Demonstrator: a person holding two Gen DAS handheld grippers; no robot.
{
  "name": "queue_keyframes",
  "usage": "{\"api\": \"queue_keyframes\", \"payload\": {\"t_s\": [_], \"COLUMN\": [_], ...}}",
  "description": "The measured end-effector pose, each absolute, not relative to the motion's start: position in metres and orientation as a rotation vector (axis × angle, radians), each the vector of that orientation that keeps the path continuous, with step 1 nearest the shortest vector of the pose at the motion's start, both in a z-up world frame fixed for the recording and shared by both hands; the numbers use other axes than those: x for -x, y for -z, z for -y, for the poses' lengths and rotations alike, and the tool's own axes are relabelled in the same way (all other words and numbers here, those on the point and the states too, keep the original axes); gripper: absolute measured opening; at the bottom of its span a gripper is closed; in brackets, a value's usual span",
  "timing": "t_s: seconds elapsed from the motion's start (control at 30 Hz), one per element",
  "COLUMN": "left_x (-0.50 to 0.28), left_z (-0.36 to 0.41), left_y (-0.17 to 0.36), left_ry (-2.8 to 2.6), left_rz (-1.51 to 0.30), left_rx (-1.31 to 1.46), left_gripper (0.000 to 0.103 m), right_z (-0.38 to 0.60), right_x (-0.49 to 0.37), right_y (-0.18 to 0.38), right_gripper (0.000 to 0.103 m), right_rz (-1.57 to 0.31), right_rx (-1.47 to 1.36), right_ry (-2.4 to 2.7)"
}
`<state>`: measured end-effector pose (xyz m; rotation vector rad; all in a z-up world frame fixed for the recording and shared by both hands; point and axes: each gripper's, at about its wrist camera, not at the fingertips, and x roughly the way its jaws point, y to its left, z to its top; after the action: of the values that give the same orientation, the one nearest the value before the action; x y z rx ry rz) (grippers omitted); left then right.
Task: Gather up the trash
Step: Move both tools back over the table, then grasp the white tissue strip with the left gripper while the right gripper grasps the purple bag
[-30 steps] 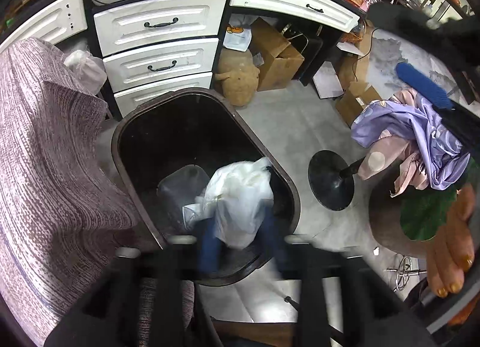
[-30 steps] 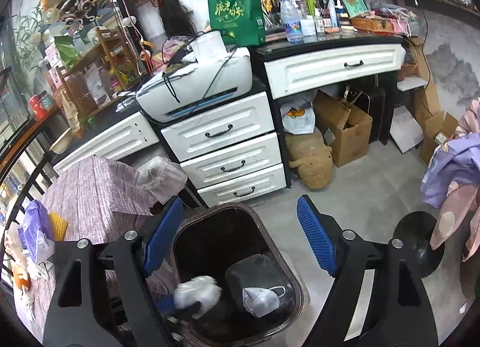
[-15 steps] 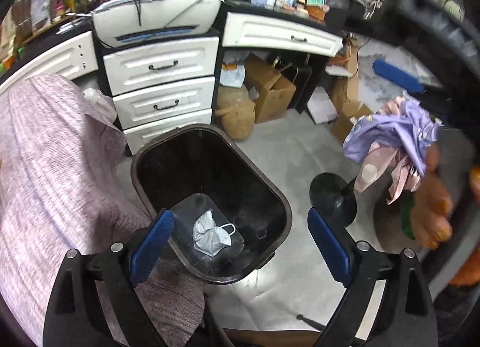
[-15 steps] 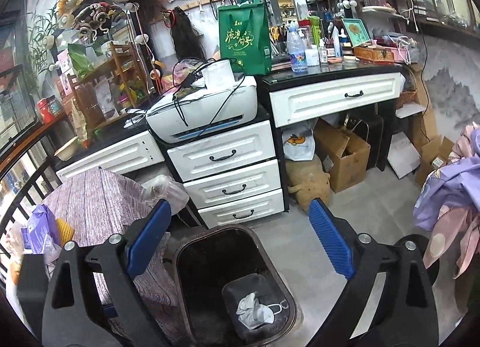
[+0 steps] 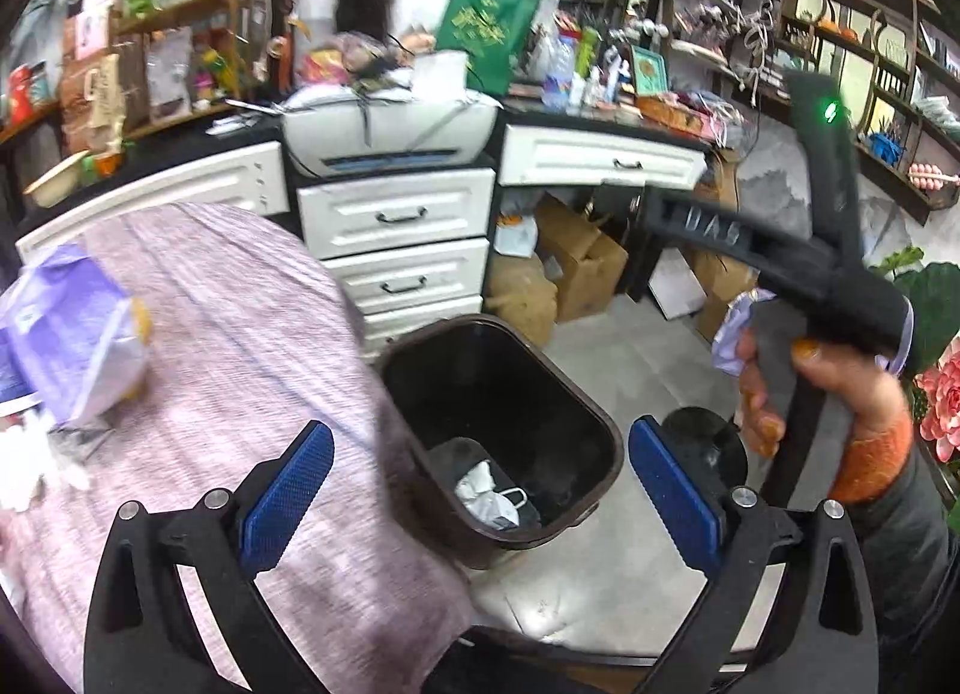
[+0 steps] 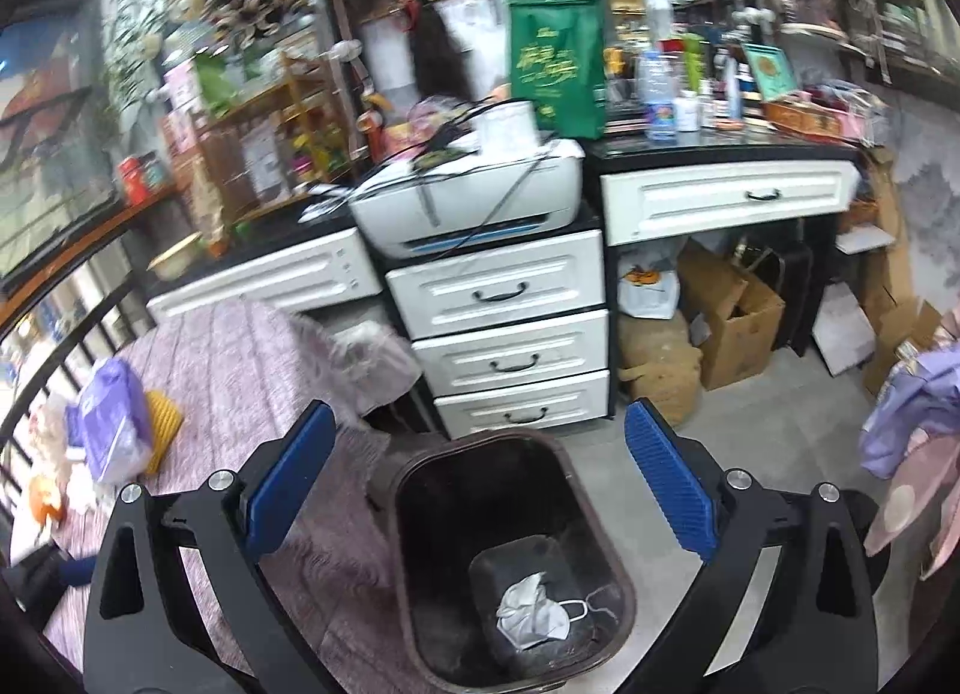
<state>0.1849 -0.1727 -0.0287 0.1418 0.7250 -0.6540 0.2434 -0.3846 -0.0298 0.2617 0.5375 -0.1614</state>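
Note:
A dark brown trash bin (image 5: 600, 436) (image 6: 624, 592) stands on the floor beside the table. Crumpled white trash with a face mask (image 5: 489, 493) (image 6: 534, 613) lies at its bottom. My left gripper (image 5: 477, 499) is open and empty, above the bin and the table edge. My right gripper (image 6: 480, 484) is open and empty, above the bin; its handle and the hand show in the left wrist view (image 5: 816, 298). A purple packet (image 5: 72, 328) (image 6: 111, 430) and white crumpled scraps (image 5: 30, 472) lie on the table's pink cloth (image 5: 252, 346).
White drawers (image 6: 498, 334) with a printer (image 6: 474, 202) on top stand behind the bin. Cardboard boxes (image 6: 729, 322) and a sack (image 6: 657, 364) sit under the desk. A black stand base (image 5: 705, 445) and purple cloth (image 6: 912, 412) are at the right.
The left gripper opened and dropped the white trash into the bin, then rose and turned toward the table. The right gripper also rose away from the bin.

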Motion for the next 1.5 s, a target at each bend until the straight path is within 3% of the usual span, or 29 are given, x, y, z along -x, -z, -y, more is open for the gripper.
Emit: {"api": "queue_keyframes", "payload": {"t_s": [0.77,1.3,1.5], "left_x": [-0.16,-0.196,-0.211], "left_z": [-0.026,-0.137,-0.143], "left_y": [0.025,0.055,0.066], "left_ry": [0.219,0.035,0.023], "left_rz": [-0.633,-0.789,-0.835], "left_rx": [0.029,0.033,-0.011], "left_gripper": [0.097,0.097,0.08], "right_z": [0.222,0.132,0.119], "right_x": [-0.24,-0.244,-0.246], "right_y": [0.033,0.036,0.037], "right_gripper": [0.096,0.096,0.096], "right_rz": [-0.598,-0.631,-0.641], "right_rx": [-0.025,0.082,0.102], "right_ry": [-0.23,-0.423,-0.445]}}
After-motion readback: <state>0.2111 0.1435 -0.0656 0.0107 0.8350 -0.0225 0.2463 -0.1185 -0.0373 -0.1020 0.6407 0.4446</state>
